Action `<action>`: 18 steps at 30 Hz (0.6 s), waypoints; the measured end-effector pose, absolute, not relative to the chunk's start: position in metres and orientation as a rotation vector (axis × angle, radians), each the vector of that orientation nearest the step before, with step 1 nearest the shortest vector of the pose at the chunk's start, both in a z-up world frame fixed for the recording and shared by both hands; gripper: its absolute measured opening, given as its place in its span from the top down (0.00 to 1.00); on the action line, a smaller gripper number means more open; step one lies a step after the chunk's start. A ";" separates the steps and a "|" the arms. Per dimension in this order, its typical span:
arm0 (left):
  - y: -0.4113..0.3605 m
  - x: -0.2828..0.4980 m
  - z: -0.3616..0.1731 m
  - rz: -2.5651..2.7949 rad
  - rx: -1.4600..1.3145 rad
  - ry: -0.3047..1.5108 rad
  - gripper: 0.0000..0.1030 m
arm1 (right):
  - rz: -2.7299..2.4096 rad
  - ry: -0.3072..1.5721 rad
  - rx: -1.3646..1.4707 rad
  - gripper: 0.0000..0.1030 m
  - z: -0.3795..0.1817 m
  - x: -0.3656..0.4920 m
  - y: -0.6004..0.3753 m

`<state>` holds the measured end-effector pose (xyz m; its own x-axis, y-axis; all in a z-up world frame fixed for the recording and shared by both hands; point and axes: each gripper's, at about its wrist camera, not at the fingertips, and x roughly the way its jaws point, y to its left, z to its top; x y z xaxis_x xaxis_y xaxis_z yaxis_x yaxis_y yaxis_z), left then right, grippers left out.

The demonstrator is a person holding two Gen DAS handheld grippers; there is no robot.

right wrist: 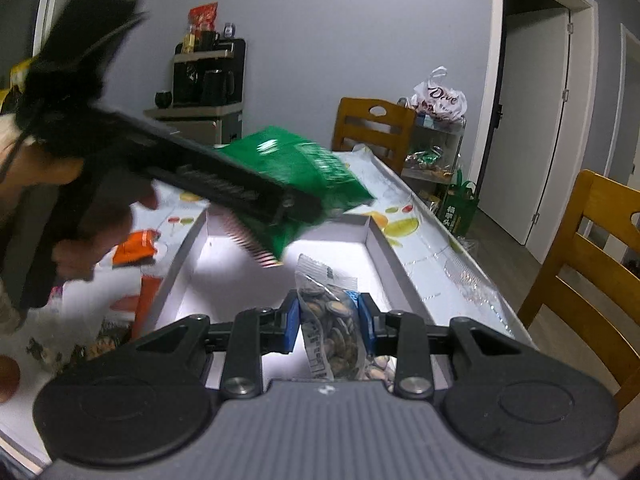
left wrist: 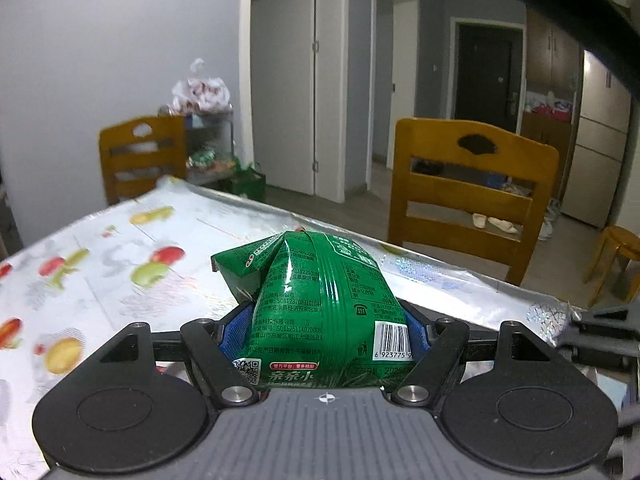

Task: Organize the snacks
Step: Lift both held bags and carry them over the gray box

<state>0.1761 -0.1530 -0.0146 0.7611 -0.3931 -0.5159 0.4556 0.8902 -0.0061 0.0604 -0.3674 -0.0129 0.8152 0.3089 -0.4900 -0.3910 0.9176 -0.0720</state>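
Right wrist view: we pinch a clear seed packet (right wrist: 334,320) upright in our right gripper (right wrist: 331,316) directly above the white box (right wrist: 376,236), while our left gripper (right wrist: 280,200) clamps a green snack bag (right wrist: 304,168) over its far end.

The snack bag (left wrist: 320,304) between the blue pads of my left hand-held gripper (left wrist: 326,330) was deep green, printed with white text, a white barcode patch and a red-and-white label strip. The bench (left wrist: 100,280) beyond it wore a silvery-white cloth patterned with red, green and yellow fruit. My right hand-held gripper (right wrist: 329,322), black with blue pads, held a clear packet (right wrist: 332,320) of dark brown seeds with white printed edges. Ahead of it lay a white box (right wrist: 378,240); to its left sat orange packets (right wrist: 136,250). The chairs (left wrist: 468,196) beyond were honey-brown wood.
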 end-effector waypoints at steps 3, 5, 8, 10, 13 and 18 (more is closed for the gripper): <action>-0.160 0.194 -0.026 -0.460 0.106 0.564 0.28 | 0.358 0.478 -0.228 0.71 -0.019 0.063 -0.359; -0.160 0.200 -0.029 -0.456 0.103 0.576 0.28 | 0.352 0.480 -0.258 0.71 -0.022 0.065 -0.355; -0.162 0.210 -0.036 -0.453 0.095 0.588 0.28 | 0.345 0.502 -0.279 0.71 -0.027 0.071 -0.350; -0.162 0.212 -0.039 -0.460 0.078 0.593 0.27 | 0.328 0.510 -0.304 0.71 -0.030 0.074 -0.345; -0.164 0.214 -0.040 -0.471 0.063 0.603 0.27 | 0.310 0.509 -0.340 0.71 -0.034 0.078 -0.343; -0.166 0.219 -0.040 -0.491 0.062 0.637 0.19 | 0.295 0.520 -0.383 0.71 -0.037 0.080 -0.337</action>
<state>0.2186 -0.1657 -0.0403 0.6938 -0.4207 -0.5845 0.4580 0.8841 -0.0927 0.0798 -0.3367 -0.0366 0.8286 0.1748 -0.5319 -0.3661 0.8879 -0.2785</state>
